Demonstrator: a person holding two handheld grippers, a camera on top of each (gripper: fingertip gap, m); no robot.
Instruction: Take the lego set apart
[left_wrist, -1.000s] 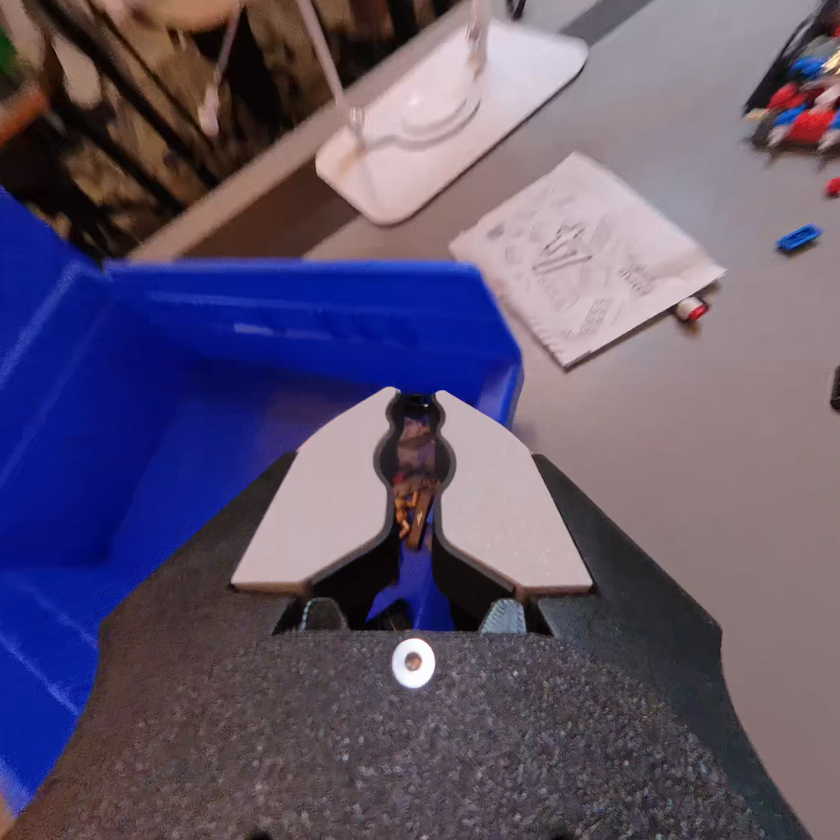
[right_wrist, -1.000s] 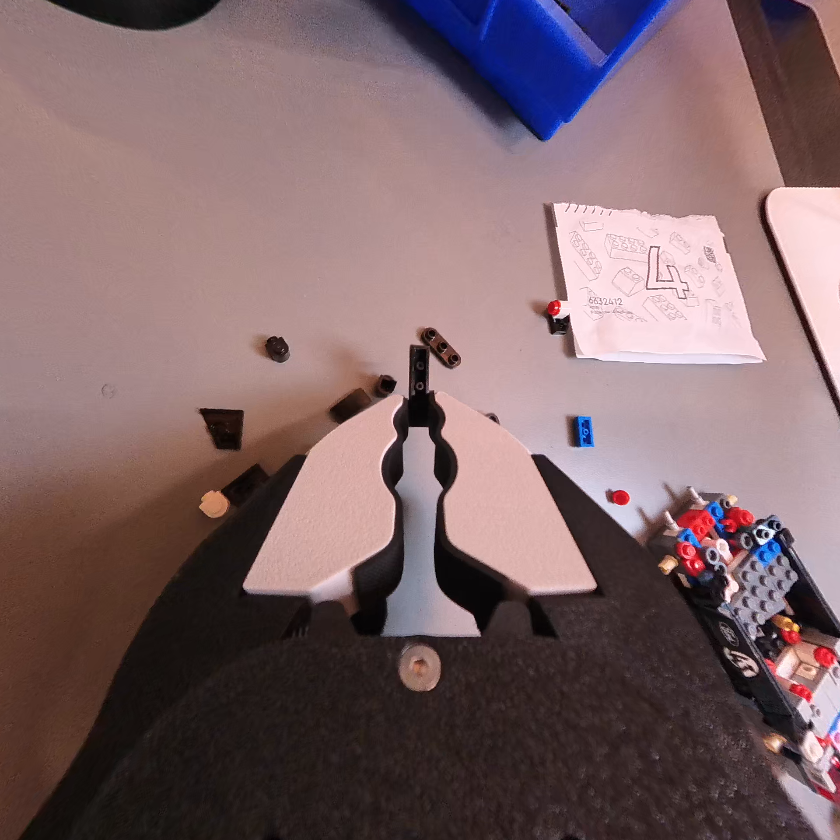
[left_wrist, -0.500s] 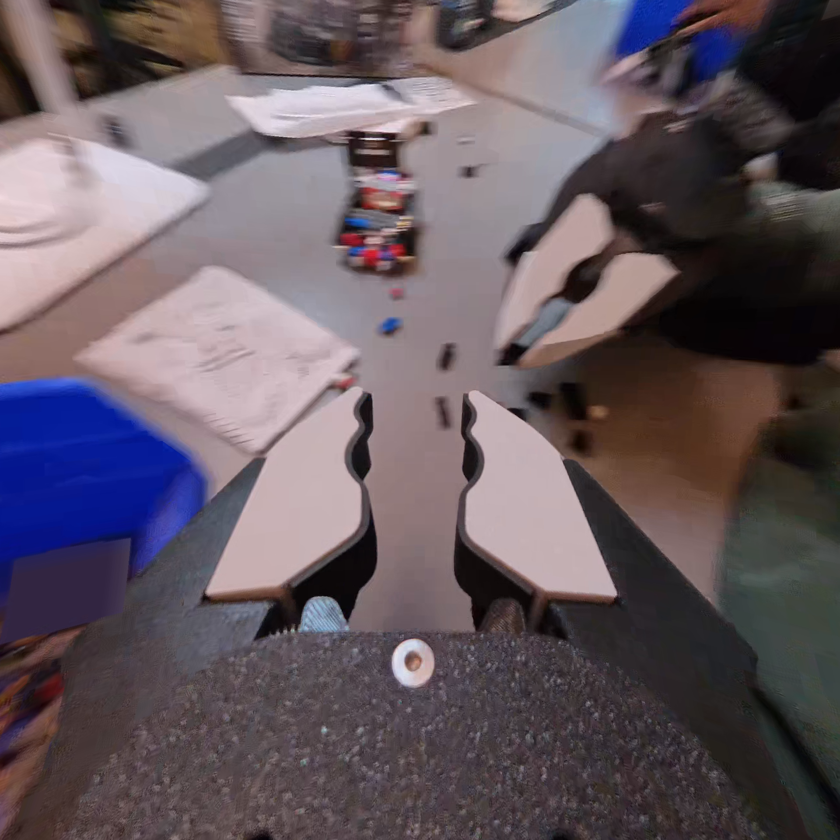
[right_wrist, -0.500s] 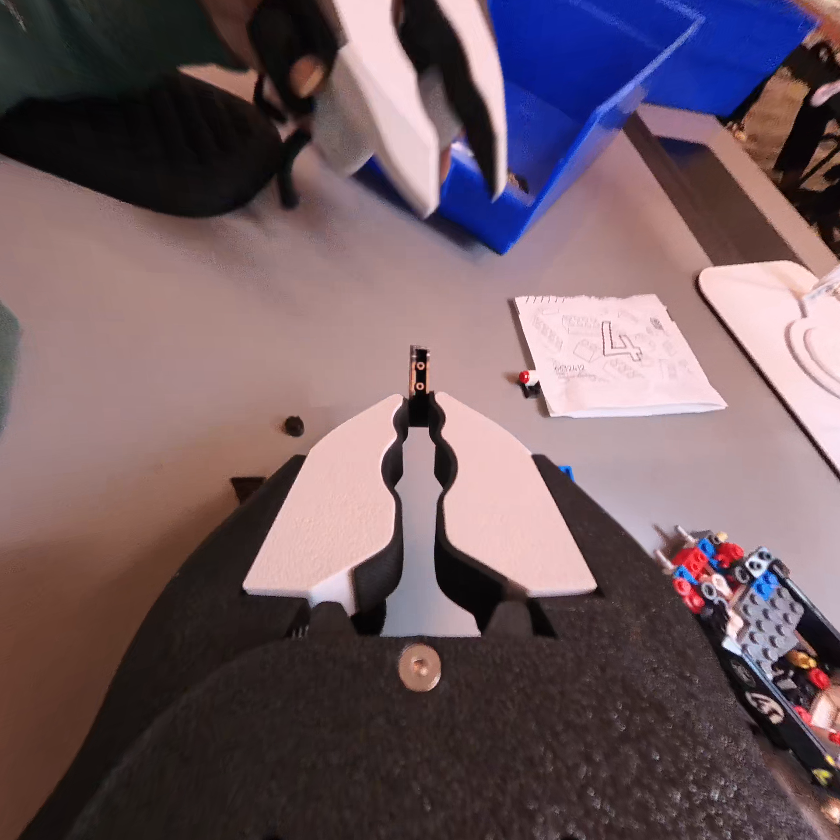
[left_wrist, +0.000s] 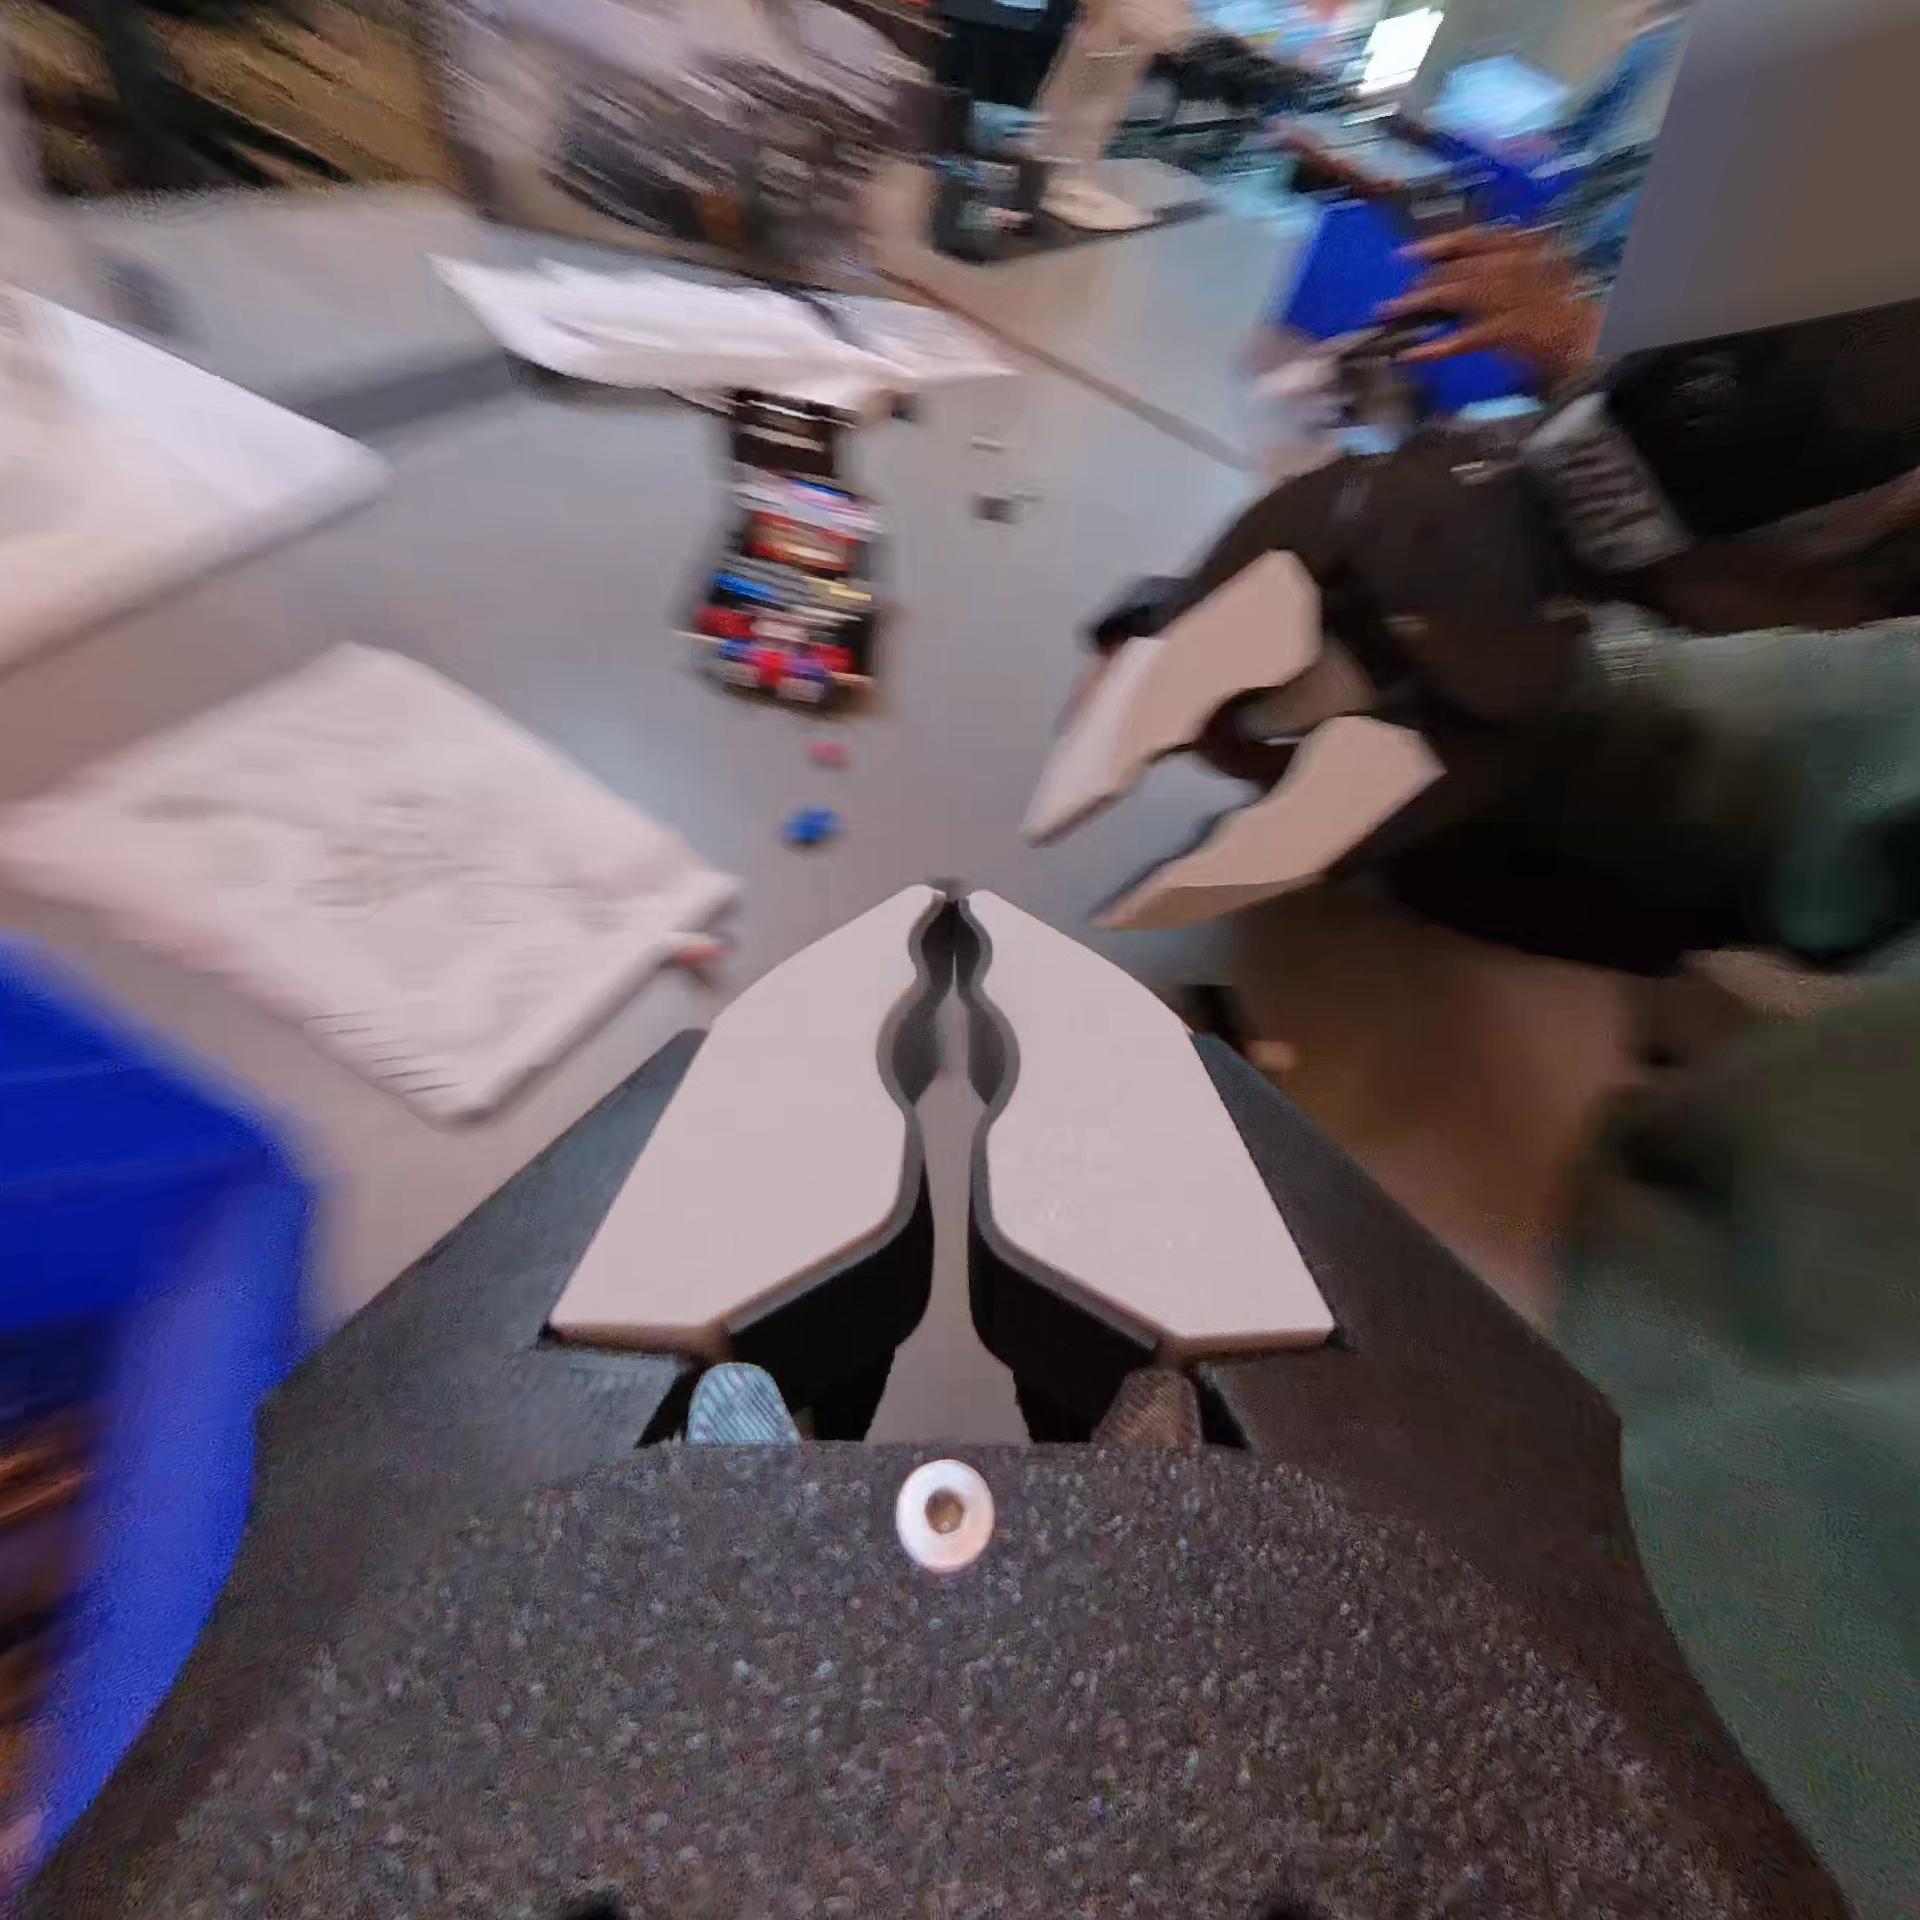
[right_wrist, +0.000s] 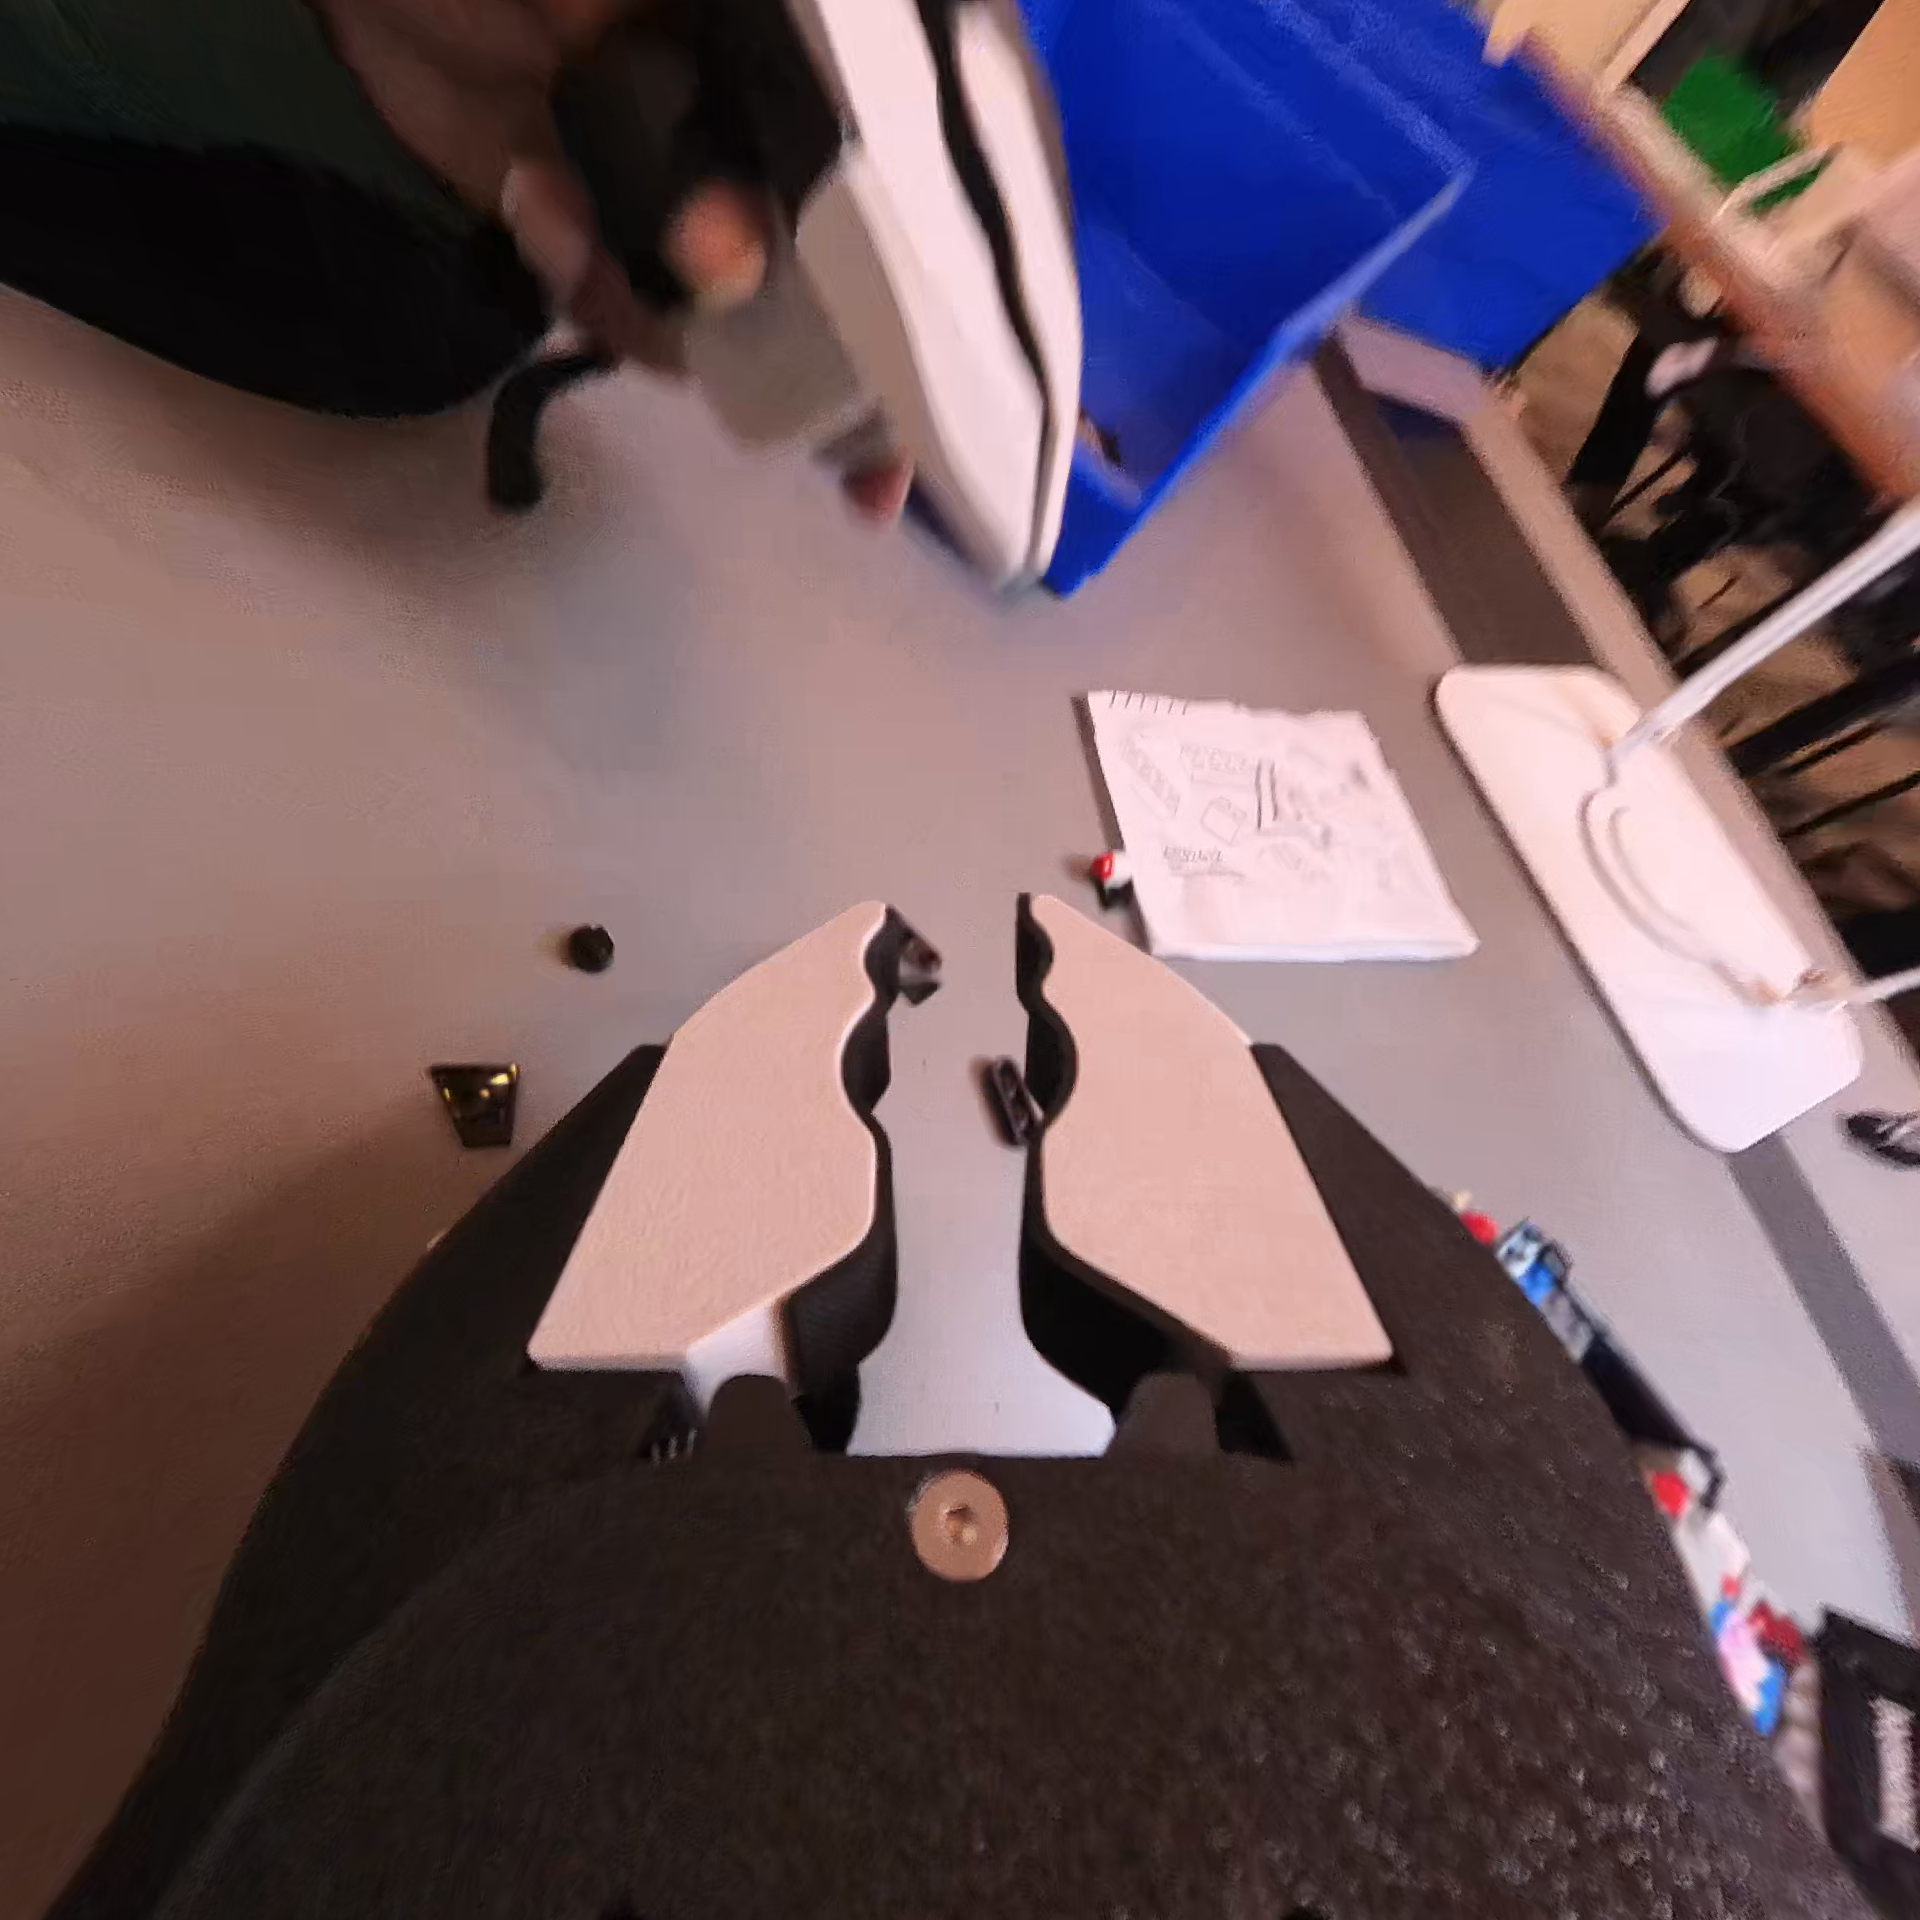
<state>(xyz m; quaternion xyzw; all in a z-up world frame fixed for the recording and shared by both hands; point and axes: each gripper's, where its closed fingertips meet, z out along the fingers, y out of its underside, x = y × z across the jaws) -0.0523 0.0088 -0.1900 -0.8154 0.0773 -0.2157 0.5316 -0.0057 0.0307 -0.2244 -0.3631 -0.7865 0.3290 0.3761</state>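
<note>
The partly taken-apart lego set (left_wrist: 795, 582) lies far ahead on the grey table, blurred; in the right wrist view it is at the lower right edge (right_wrist: 1714, 1558). My left gripper (left_wrist: 948, 904) is shut, with nothing clearly between its tips. It hangs in front of the blue bin in the right wrist view (right_wrist: 1023, 561). My right gripper (right_wrist: 954, 914) is open and empty above the table. A small black plate (right_wrist: 1010, 1101) shows between its fingers and another black piece (right_wrist: 916, 966) by the left fingertip. The right gripper (left_wrist: 1070, 878) also shows open in the left wrist view.
A blue bin (right_wrist: 1247, 260) stands at the back, and at the lower left (left_wrist: 125, 1247). A white paper bag (right_wrist: 1278, 831) and a white stand base (right_wrist: 1642, 894) lie to the right. Loose pieces: a black round one (right_wrist: 590, 948), a black wedge (right_wrist: 476, 1103), a blue one (left_wrist: 810, 826). Some 7 centimetres of space lies between my two pairs of fingers. The white stand base (right_wrist: 1642, 894) is about equally far from each gripper, around 35 centimetres.
My left gripper swung away from the blue bin, opened, then shut. My right gripper opened and let go of the black plate it held.
</note>
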